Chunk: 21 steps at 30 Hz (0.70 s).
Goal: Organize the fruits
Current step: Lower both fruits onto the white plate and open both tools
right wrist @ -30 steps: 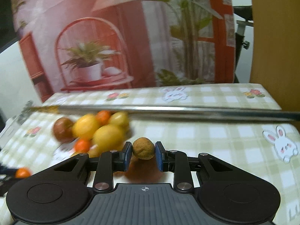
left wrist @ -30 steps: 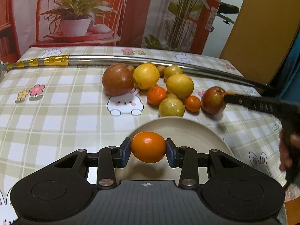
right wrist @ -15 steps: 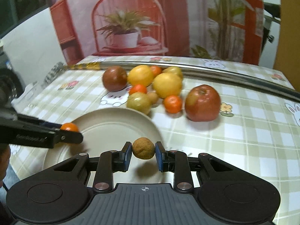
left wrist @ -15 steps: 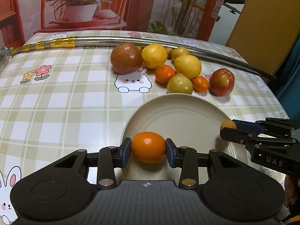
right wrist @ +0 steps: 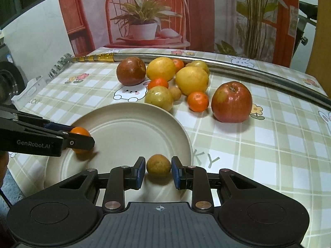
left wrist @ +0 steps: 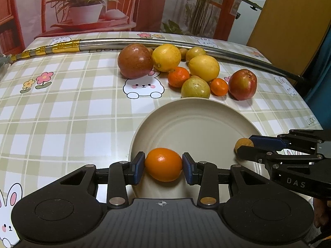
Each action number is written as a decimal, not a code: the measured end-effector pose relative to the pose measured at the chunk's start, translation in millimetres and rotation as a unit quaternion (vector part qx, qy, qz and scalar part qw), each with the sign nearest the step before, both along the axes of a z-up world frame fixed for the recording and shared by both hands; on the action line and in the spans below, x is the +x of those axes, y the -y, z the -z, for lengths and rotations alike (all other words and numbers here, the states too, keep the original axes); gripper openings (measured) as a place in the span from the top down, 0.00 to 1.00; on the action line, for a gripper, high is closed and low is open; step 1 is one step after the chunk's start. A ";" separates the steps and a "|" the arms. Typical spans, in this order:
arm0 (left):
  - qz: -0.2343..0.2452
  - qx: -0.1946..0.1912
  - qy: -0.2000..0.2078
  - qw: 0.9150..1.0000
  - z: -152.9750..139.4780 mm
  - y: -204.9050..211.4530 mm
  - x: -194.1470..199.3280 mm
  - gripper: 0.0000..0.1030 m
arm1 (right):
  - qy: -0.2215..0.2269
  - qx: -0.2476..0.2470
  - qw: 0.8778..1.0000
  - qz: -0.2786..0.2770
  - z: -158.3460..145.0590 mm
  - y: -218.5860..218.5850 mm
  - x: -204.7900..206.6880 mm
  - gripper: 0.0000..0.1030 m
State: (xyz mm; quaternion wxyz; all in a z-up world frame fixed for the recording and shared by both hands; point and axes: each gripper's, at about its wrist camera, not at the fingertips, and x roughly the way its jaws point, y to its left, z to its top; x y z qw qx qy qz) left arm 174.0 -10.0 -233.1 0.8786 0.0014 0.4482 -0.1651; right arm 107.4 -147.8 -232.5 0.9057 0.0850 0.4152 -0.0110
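My left gripper [left wrist: 163, 167] is shut on an orange tangerine [left wrist: 163, 164] and holds it over the near rim of the cream plate [left wrist: 194, 124]. It also shows in the right wrist view [right wrist: 82, 138] at the plate's left edge. My right gripper [right wrist: 158, 168] holds a small brown round fruit [right wrist: 158, 166] between its pads over the plate [right wrist: 128, 130], with slim gaps at the pads. In the left wrist view this gripper [left wrist: 246, 146] and the brown fruit [left wrist: 243, 143] are at the plate's right rim.
Behind the plate lies a heap of fruit: a dark red apple [left wrist: 135, 61], lemons [left wrist: 203, 68], small tangerines [left wrist: 178, 76], a green-yellow fruit [left wrist: 195, 87] and a red apple [right wrist: 231, 102]. A long metal pole [left wrist: 144, 43] lies across the back of the checked tablecloth.
My right gripper has swung from above the fruit heap down to the plate with the brown fruit. My left gripper has stayed shut on the tangerine and sunk closer to the plate.
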 end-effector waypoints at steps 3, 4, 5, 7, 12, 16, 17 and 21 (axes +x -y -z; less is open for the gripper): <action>-0.001 0.000 0.000 1.000 -0.2 0.0 -0.4 0.60 | 0.000 -0.001 1.000 0.000 0.1 -0.3 0.4 0.75; -0.001 -0.001 0.000 1.000 -0.3 -0.3 -0.8 0.60 | 0.000 -0.001 1.000 0.000 0.1 -0.4 0.2 0.74; -0.002 -0.002 0.001 1.000 -0.5 -0.6 -1.1 0.60 | 0.001 -0.001 1.000 0.000 0.0 -0.3 0.3 0.74; -0.003 -0.003 0.004 1.000 -1.3 -1.4 -1.6 0.60 | 0.003 -0.002 1.000 0.001 -0.2 -0.5 0.0 0.71; -0.008 -0.011 0.013 1.000 -4.9 -4.5 -3.7 0.60 | 0.013 -0.005 1.000 0.001 -5.3 0.2 -2.2 0.70; -0.012 -0.016 0.021 1.000 -8.2 -5.9 -5.1 0.60 | 0.021 -0.007 1.000 0.002 -10.6 1.4 -2.8 0.69; -0.013 -0.017 0.024 0.999 -9.2 -6.3 -5.3 0.60 | 0.023 -0.008 1.000 0.003 -11.7 1.8 -2.8 0.68; -0.019 -0.013 0.036 0.999 -15.2 -9.3 -3.4 0.59 | 0.030 -0.013 0.999 0.006 -16.4 5.6 -2.5 0.67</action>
